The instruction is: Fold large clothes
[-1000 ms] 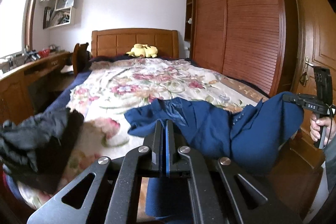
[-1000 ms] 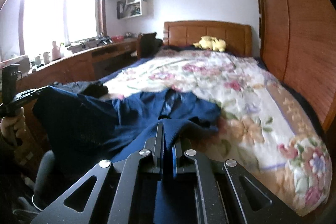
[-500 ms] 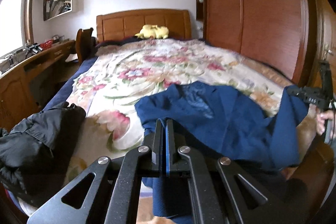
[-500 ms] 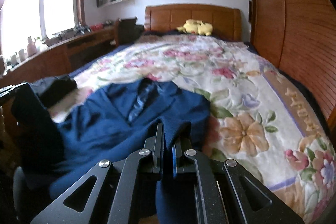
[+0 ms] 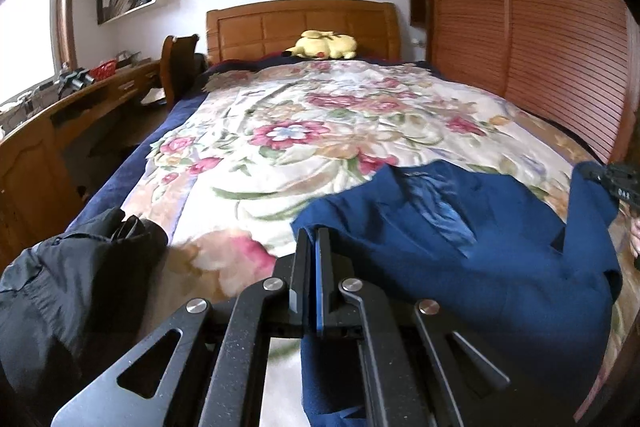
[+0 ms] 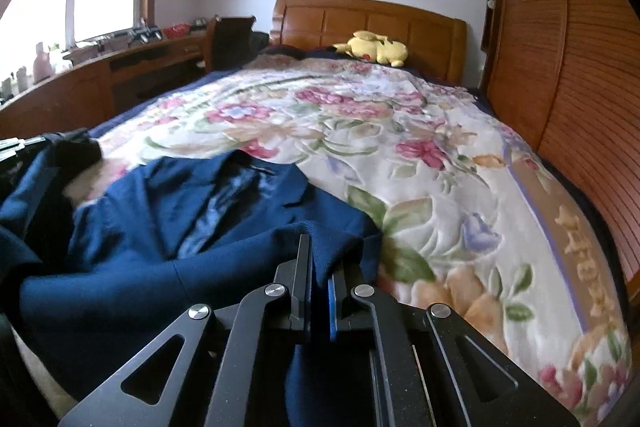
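Left wrist view shows the left tongs [image 5: 316, 259] clamped on a corner of the navy blue suit jacket [image 5: 472, 247], with a thin edge of the cloth squeezed between the two fingers. In the right wrist view the right tongs [image 6: 320, 267] are clamped on the other near corner of the same jacket [image 6: 168, 227]. Each pair of tongs holds one corner, I think, so that the cloth stays stretched wide between them and can be laid flat on the bed before any fold is made. The jacket lies front side up on the floral blanket [image 5: 320, 131], near the foot of the bed, and its lower part hangs over the edge under the tongs. The collar and lapels point toward the wooden headboard [image 5: 300, 27], so the long axis of the jacket runs along the length of the bed. The lapels are open and the shiny lining [image 6: 224, 211] is visible. A black garment [image 5: 72, 291] is heaped at the left corner of the bed, just beside the jacket but apart from it. A yellow plush toy [image 6: 376, 49] rests far away by the headboard.
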Demonstrator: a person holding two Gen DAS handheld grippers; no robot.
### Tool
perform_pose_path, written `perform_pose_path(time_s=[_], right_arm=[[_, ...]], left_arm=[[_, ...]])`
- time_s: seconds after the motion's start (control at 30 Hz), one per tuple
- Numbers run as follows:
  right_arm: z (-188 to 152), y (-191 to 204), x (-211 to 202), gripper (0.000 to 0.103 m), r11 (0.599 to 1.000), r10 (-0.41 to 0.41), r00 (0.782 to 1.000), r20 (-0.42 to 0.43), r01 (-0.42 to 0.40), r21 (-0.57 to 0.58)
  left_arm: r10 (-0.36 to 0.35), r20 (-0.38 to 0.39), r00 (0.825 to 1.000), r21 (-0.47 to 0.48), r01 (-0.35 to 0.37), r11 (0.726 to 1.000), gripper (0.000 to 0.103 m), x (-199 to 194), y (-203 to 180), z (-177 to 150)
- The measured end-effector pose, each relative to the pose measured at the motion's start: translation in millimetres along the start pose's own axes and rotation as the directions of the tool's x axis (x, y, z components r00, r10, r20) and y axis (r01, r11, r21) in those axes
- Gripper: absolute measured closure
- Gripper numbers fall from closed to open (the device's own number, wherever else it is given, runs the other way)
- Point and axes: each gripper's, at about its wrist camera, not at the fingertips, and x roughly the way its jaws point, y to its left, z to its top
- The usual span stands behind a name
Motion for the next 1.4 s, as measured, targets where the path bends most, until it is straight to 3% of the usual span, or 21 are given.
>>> perform_pose_path(time_s=[0.33, 0.5, 0.7, 0.77, 0.83, 0.87, 0.93, 0.97, 1.1, 1.23, 1.4], right_arm=[[34, -27, 72, 0.098, 0.995, -0.081, 0.996, 0.026, 0.079, 0.065], [45, -29, 102, 0.098, 0.977, -0.194, 0.981, 0.023, 0.191, 0.092], [39, -7, 133, 0.098, 0.978, -0.197, 0.976, -0.096, 0.202, 0.043], [37, 2, 133, 0.098, 0.980, -0.194, 0.975, -0.108, 0.199, 0.029], [36, 8, 128, 0.091, 0.981, -0.188, 0.976, -0.112, 0.192, 0.027], [36, 11, 123, 0.084, 0.983, -0.180, 0.978, -0.108, 0.183, 0.023], [36, 14, 104, 0.058, 0.983, -0.180, 0.980, -0.086, 0.182, 0.011], [36, 15, 94, 0.043, 0.982, -0.186, 0.980, -0.072, 0.187, 0.006], [34, 26, 59, 0.041, 0.988, -0.151, 0.988, -0.025, 0.152, 0.006], [30, 51, 35, 0.041, 0.998, -0.067, 0.998, -0.001, 0.067, -0.022], [21, 94, 19, 0.041, 0.996, 0.044, 0.999, -0.012, -0.044, -0.084]], left_arm=[[0.057, -0.006, 0.998, -0.045, -0.057, 0.997, 0.101, 67, 26, 36], [0.061, -0.012, 0.998, -0.035, -0.062, 0.997, 0.101, 88, 20, 48], [0.022, -0.045, 0.999, -0.036, -0.024, 0.999, 0.101, 88, 9, 40], [-0.009, -0.051, 0.999, -0.045, 0.007, 0.999, 0.097, 80, 6, 35], [-0.017, -0.049, 0.999, -0.041, 0.015, 0.999, 0.082, 71, 2, 31], [-0.025, -0.044, 0.999, -0.036, 0.023, 0.999, 0.078, 62, -1, 27], [-0.060, -0.041, 0.997, -0.034, 0.058, 0.998, 0.061, 49, -6, 20], [-0.071, -0.047, 0.996, -0.034, 0.069, 0.997, 0.058, 45, -8, 18], [-0.107, -0.027, 0.994, -0.031, 0.106, 0.994, 0.031, 17, -22, 4], [-0.147, -0.019, 0.989, -0.039, 0.147, 0.988, 0.028, -5, -33, -11], [-0.140, -0.002, 0.990, -0.026, 0.140, 0.990, 0.028, -25, -40, -29]])
